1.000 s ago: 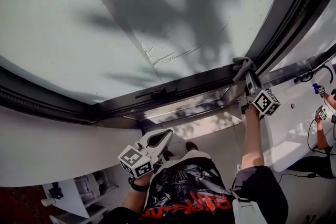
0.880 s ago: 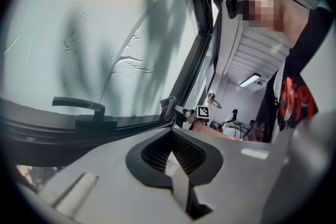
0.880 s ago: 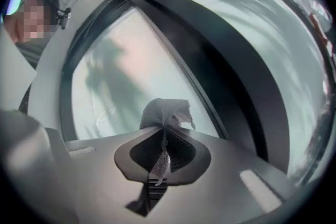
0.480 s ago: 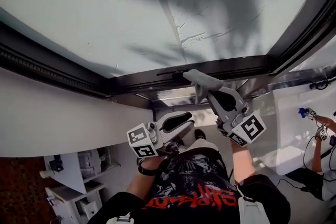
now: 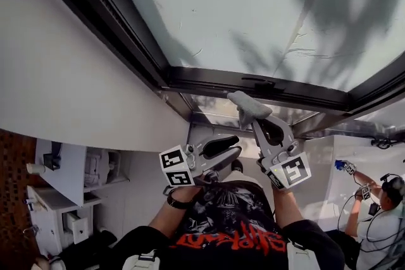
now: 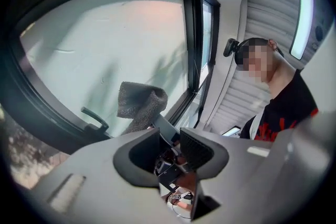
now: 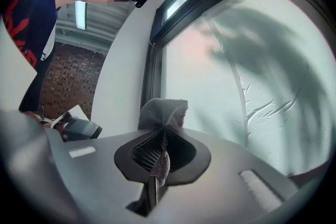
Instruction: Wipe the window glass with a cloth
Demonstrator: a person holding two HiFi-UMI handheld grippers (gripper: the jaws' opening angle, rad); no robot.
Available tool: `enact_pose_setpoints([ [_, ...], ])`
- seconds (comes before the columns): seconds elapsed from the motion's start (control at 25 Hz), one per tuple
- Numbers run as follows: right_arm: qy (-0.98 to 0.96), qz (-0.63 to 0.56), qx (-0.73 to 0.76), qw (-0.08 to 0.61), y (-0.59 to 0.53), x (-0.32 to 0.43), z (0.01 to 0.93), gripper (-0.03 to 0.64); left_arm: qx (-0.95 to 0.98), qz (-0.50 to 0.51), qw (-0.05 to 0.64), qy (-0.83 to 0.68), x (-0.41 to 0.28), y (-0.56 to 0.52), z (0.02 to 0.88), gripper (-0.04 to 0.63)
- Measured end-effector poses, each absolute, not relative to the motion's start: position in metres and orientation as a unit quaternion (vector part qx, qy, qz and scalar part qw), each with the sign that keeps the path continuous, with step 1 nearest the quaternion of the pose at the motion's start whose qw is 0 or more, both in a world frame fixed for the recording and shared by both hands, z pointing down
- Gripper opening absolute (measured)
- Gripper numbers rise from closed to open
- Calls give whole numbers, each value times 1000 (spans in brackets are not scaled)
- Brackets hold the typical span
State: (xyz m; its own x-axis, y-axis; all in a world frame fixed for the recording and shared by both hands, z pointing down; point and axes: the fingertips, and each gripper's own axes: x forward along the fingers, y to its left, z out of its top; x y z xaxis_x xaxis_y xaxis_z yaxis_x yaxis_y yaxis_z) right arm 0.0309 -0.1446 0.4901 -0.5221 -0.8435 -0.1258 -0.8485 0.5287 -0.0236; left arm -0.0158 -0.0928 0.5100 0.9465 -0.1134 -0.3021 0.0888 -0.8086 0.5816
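Pale window glass (image 5: 253, 3), black frame (image 5: 253, 82), white wall (image 5: 63, 60) left of it. My right claw (image 7: 160, 152) pinches grey towelling cloth (image 5: 248, 105), shifted off frame's right corner; left claw (image 6: 170, 147) spread.

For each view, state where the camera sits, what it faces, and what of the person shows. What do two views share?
Head view: on the head, facing the window glass; arms, left tool, right tool show.
Left gripper view: on the left tool, facing the glass; open jaws, torso.
Right gripper view: on the right tool, facing glass; jaws shut on cloth.
Shared: the cloth.
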Motion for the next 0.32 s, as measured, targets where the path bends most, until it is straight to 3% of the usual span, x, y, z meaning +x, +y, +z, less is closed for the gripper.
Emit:
enact_pose_setpoints([
  [0.32, 871, 11, -488, 62, -136, -40, 485, 14, 959, -128, 250, -46, -90, -91, 504, 98],
])
